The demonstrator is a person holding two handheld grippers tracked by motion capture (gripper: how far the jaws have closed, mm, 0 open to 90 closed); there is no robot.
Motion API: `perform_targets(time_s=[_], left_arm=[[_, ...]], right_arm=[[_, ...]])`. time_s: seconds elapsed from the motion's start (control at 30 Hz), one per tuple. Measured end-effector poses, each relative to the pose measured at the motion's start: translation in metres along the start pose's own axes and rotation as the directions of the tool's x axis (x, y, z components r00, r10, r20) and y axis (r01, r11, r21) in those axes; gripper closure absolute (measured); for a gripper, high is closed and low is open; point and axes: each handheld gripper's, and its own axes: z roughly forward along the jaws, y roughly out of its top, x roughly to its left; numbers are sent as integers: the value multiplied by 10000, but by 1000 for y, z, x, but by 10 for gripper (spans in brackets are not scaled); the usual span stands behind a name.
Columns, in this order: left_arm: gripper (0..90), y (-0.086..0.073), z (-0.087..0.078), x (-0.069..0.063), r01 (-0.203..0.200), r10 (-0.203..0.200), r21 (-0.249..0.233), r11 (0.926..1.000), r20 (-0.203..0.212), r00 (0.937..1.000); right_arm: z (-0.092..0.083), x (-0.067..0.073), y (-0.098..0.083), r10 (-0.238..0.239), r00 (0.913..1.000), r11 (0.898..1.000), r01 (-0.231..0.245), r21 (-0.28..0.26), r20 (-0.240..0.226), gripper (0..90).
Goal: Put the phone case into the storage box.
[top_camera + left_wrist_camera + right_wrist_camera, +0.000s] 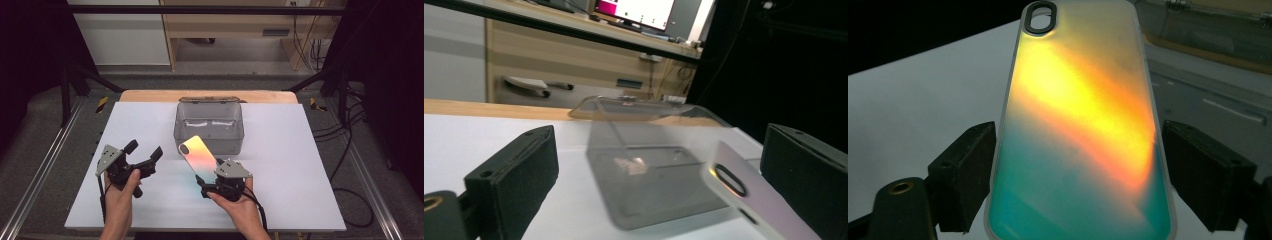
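Landmark: a clear plastic box (pixel 209 126) stood open at the table's far middle.
Phone case: an iridescent phone case (pixel 198 158) was raised just in front of the box, tilted toward it.
Right gripper (pixel 212 186): jaws clamped on the case's long edges.
Left gripper (pixel 144 152): jaws apart, empty, left of the box.
Advice: keep the case level and the grip firm while carrying it over the box's rim.

Grey box (pixel 209 131) just beyond phone case (pixel 197 156)

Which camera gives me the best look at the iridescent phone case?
The right gripper view: the phone case sits close up between that gripper's black jaws, showing its camera cutout and orange-to-teal sheen. The high view shows it small, raised beside the clear box. The left gripper view catches just its top corner.
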Motion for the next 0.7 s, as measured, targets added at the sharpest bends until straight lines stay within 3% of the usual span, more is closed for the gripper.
perform_targets(time_s=[0.03,0.07,0.2,0.3,0.37,0.4,0.43,0.6,0.7], left_arm=[[22,0,0,0,0,0,0,10000,0,10000],[23,0,3,-3,159,-159,-30,9999,75,9998],[23,1,17,-13,537,-541,112,9985,400,9977],[38,0,26,-19,1077,-1091,219,9939,767,9911],[83,0,30,-23,1240,-1262,279,9919,958,9874],[160,-1,31,-25,1247,-1269,271,9918,1051,9863],[160,-1,32,-27,1255,-1274,243,9918,1097,9858],[312,-7,33,-37,1439,-1441,98,9895,1177,9825],[407,-11,35,-39,2003,-2006,146,9796,1246,9717]], right_arm=[[0,0,0,0,10000,10000,0,0,0,173],[2,-1,4,256,9997,9986,-255,-468,6,173],[6,-3,10,485,9988,9937,-480,-1018,25,173],[10,-5,14,718,9974,9876,-710,-1399,8,172],[12,-5,16,898,9959,9838,-899,-1553,-79,173],[12,-6,17,1025,9945,9795,-1050,-1722,-233,172],[12,-6,17,1025,9945,9795,-1050,-1722,-233,172],[12,-7,19,1518,9867,9626,-1608,-2178,-578,173],[11,-4,19,1560,9858,9593,-1661,-2284,-618,172]])
